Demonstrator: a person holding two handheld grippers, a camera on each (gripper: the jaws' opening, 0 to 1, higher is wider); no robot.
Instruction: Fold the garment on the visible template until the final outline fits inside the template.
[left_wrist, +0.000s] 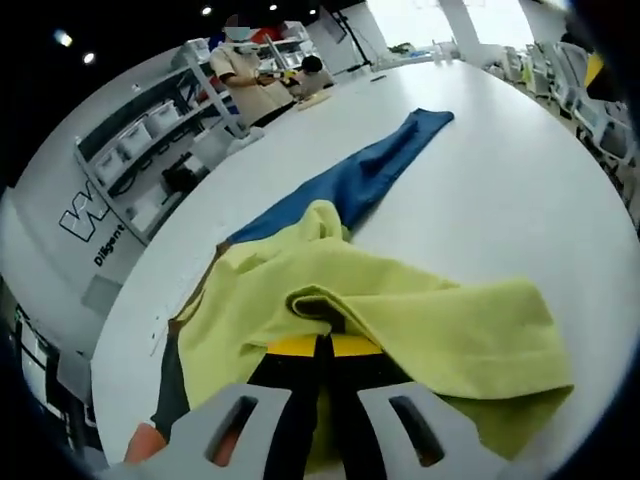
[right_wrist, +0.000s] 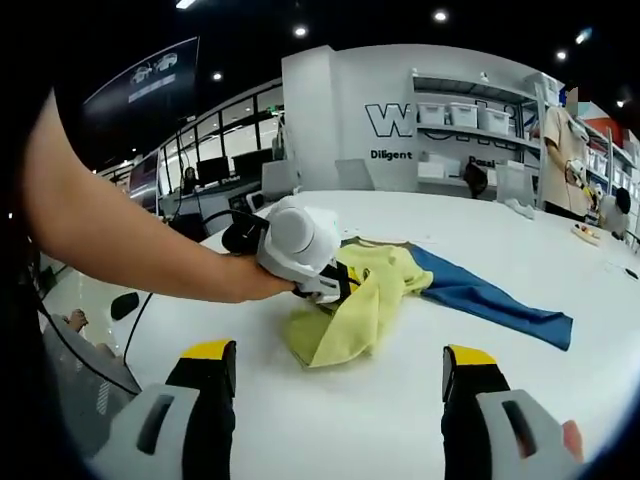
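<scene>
White tabletop (left_wrist: 500, 180) spans both views, inside a large room with ceiling spotlights and shelving units (right_wrist: 470, 115) holding white bins along a grey wall with lettering.

Left gripper view: the left gripper (left_wrist: 325, 345) rises from 6 o'clock. Its jaws are closed together on a fold of the garment (left_wrist: 400, 320), with the yellow-green cloth bunched over and around the yellow-tipped, black fingers (left_wrist: 300, 400). The yellow-green part of the garment lies crumpled from centre toward 4 o'clock. A blue part (left_wrist: 370, 170) extends flat on the table from centre toward 1 o'clock. A dark brown edge of the cloth shows at 8 o'clock. A person (left_wrist: 250, 80) in light clothing stands at the far end of the table at 11 o'clock, near the shelving.

Right gripper view: the right gripper (right_wrist: 340, 375) rises from 6 o'clock. Its jaws stand wide apart and hold nothing; the yellow-capped fingertips (right_wrist: 210, 352) rest above bare tabletop, short of the garment. The garment lies at centre, with the yellow-green part crumpled and the blue part running toward 3 o'clock. The left gripper enters from 9 o'clock, gripped by the person's hand (right_wrist: 235, 280) on a bare forearm, with its white housing above the cloth and its tips buried in the yellow-green fold. A dark cable (right_wrist: 140, 310) trails off the table edge at 8 o'clock. A template outline cannot be made out in either view.
</scene>
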